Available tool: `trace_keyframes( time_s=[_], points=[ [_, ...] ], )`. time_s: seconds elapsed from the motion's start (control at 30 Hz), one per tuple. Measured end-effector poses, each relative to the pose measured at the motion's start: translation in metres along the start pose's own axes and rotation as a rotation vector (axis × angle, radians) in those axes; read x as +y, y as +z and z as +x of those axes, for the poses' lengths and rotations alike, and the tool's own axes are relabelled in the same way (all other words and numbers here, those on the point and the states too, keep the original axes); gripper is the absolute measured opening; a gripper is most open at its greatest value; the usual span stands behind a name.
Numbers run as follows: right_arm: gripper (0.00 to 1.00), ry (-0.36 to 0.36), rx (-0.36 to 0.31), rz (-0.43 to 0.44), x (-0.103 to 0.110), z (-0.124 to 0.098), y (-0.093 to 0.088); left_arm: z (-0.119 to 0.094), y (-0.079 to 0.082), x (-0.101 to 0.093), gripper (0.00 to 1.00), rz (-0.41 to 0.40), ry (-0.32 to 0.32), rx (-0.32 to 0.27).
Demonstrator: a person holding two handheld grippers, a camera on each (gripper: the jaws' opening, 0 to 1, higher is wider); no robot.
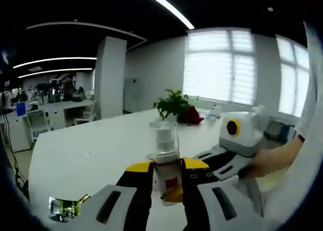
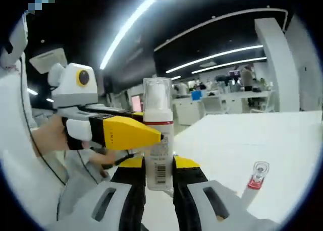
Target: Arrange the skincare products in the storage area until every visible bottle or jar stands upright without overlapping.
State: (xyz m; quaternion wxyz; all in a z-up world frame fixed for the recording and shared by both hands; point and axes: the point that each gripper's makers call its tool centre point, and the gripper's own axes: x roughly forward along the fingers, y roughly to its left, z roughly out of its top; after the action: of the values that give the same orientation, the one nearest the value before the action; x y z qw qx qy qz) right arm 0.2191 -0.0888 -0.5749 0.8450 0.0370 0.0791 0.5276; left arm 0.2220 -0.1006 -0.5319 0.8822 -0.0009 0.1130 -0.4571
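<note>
Both hand-held grippers pinch 1 upright pump bottle | clear cap, white body, red band

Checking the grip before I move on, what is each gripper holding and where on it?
Both grippers clamp one pump bottle: left gripper and right gripper each on its lower body.

We are seeing a white surface stretching toward a potted plant sitting at its far side, with a red thing just beside it. A white pillar is standing behind, blinds are covering bright windows, and ceiling light strips are glowing over distant desks.
</note>
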Motion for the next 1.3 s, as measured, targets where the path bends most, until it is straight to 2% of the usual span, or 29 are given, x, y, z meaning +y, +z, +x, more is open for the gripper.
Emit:
trace_keyframes(
  time_s=[0.07, 0.13, 0.17, 0.2, 0.23, 0.27, 0.3, 0.33, 0.4, 0.53, 0.67, 0.7, 0.77, 0.87, 0.9, 0.97, 1.1, 1.3],
  points=[
    [0.18, 0.121, -0.015, 0.023, 0.013, -0.004, 0.002, -0.002, 0.002, -0.005, 0.23, -0.006, -0.059, -0.016],
    [0.18, 0.216, -0.007, 0.012, 0.023, -0.009, 0.002, -0.004, 0.003, -0.014, 0.26, 0.053, -0.134, -0.009],
    [0.18, 0.264, -0.011, -0.013, 0.028, -0.012, 0.003, -0.006, 0.002, -0.023, 0.26, 0.086, -0.192, 0.004],
    [0.18, 0.258, -0.019, -0.018, 0.026, -0.012, 0.005, -0.007, -0.001, -0.025, 0.24, 0.113, -0.215, 0.023],
    [0.18, 0.316, -0.01, 0.016, 0.033, -0.014, 0.004, -0.008, 0.0, -0.029, 0.23, 0.14, -0.247, 0.017],
    [0.18, 0.332, -0.029, 0.003, 0.035, -0.015, 0.006, -0.009, 0.0, -0.032, 0.23, 0.147, -0.269, 0.022],
    [0.18, 0.325, -0.032, 0.005, 0.033, -0.015, 0.007, -0.008, 0.003, -0.03, 0.23, 0.144, -0.258, 0.009],
    [0.18, 0.369, -0.042, 0.029, 0.039, -0.017, 0.008, -0.009, 0.004, -0.032, 0.23, 0.139, -0.279, 0.014],
    [0.19, 0.363, -0.047, 0.012, 0.037, -0.017, 0.009, -0.009, 0.005, -0.033, 0.22, 0.162, -0.287, 0.014],
    [0.19, 0.399, -0.039, -0.011, 0.039, -0.021, 0.007, -0.006, 0.002, -0.039, 0.22, 0.197, -0.328, 0.047],
    [0.19, 0.373, 0.02, -0.083, 0.031, -0.025, -0.006, 0.0, -0.01, -0.04, 0.21, 0.239, -0.336, 0.102],
    [0.19, 0.342, 0.038, -0.109, 0.025, -0.025, -0.01, 0.005, -0.013, -0.04, 0.21, 0.256, -0.317, 0.12],
    [0.2, 0.327, 0.07, -0.133, 0.02, -0.026, -0.018, 0.012, -0.02, -0.041, 0.21, 0.263, -0.309, 0.144],
    [0.21, 0.265, 0.147, -0.185, 0.006, -0.026, -0.034, 0.023, -0.036, -0.037, 0.2, 0.302, -0.287, 0.197],
    [0.21, 0.239, 0.198, -0.205, -0.001, -0.027, -0.044, 0.026, -0.039, -0.039, 0.19, 0.306, -0.296, 0.203],
    [0.21, 0.22, 0.236, -0.213, -0.008, -0.028, -0.054, 0.035, -0.05, -0.038, 0.19, 0.325, -0.292, 0.222],
    [0.21, 0.18, 0.299, -0.24, -0.025, -0.034, -0.072, 0.054, -0.064, -0.033, 0.19, 0.298, -0.299, 0.239],
    [0.2, 0.152, 0.341, -0.231, -0.058, -0.045, -0.099, 0.081, -0.086, -0.028, 0.19, 0.248, -0.326, 0.259]
  ],
)
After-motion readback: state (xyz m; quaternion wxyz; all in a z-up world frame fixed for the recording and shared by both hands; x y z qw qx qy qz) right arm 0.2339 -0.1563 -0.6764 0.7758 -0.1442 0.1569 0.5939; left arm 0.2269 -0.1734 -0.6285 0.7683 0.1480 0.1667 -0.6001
